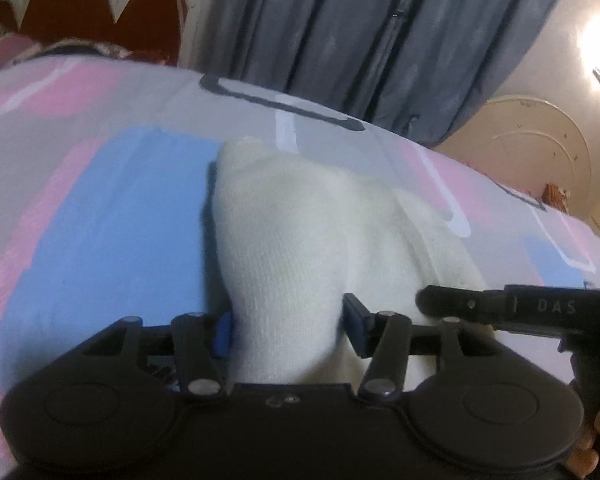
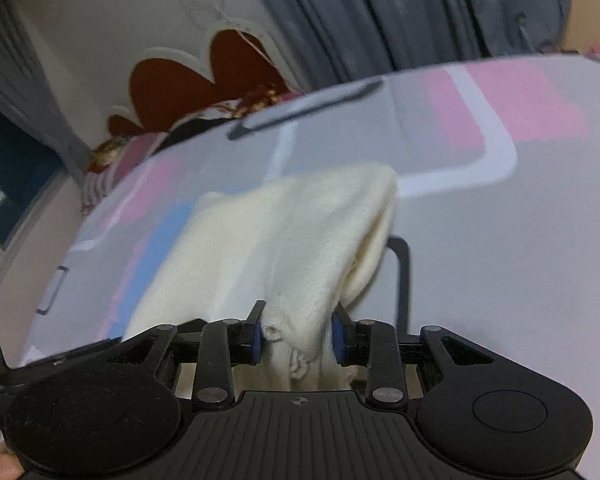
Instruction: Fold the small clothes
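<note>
Two tongs work one cream knit garment [image 1: 292, 240] on the patterned bed [image 1: 100, 208]: the left tongs [image 1: 288, 328] stand apart around it, the right tongs [image 2: 298, 332] are clamped on its edge. The fold looks partly made, not yet laid flat.

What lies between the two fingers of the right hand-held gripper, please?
A bunched fold of the cream knitted garment fills the gap between the right hand-held gripper's fingers, seen in the right wrist view.
</note>
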A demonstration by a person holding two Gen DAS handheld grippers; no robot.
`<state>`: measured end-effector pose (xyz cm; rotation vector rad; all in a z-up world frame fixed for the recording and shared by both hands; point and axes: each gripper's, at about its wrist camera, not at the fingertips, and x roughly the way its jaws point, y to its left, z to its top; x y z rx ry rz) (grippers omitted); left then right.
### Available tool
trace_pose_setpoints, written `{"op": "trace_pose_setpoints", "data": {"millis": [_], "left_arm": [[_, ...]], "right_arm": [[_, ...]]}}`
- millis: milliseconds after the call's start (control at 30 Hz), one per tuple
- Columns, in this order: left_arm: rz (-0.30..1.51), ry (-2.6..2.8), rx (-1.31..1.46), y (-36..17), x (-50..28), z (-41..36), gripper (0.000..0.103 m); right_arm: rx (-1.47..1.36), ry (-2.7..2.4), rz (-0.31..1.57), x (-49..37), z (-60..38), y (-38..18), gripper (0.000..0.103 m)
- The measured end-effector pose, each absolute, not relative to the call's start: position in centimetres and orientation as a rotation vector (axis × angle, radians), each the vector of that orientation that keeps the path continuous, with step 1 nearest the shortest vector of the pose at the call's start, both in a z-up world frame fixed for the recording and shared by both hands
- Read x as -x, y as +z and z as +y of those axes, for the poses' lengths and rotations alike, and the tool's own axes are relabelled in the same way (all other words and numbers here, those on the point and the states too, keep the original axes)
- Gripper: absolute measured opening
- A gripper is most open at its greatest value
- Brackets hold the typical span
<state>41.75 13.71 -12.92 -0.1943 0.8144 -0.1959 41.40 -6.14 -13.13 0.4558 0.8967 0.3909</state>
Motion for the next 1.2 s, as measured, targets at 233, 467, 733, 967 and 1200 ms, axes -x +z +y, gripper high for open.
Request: {"op": "trace_pose_setpoints", "data": {"millis": [233,467,733,967,1200], "left_arm": [[0.722,-0.145,0.186,-10.2,-40.7,14.5,0.053],[0.742,-0.149,0.117,-10.3,-42.3,12.6,0.052],[0.763,-0.121,0.042,-11.6,-42.5,11.4,0.053],[0.769,-0.12,0.043,-9.9,-40.7,12.0,0.051],[0.778,-0.142,0.021,-9.2,-37.0,11.8,0.051]], "right_arm": [[-0.407,0.296,0.818,-41.0,-7.6,-10.6,0.037],[-0.314,0.349,0.747,-40.4,-4.5,-8.6,0.036],[-0.211,0.318,0.837,-41.6,-2.5,-11.9,0.033],[-0.263,0.303,0.807,-39.6,-3.2,-9.7,0.033],[-0.214,0.276,0.777,-34.8,-2.9,-8.5,0.033]]}}
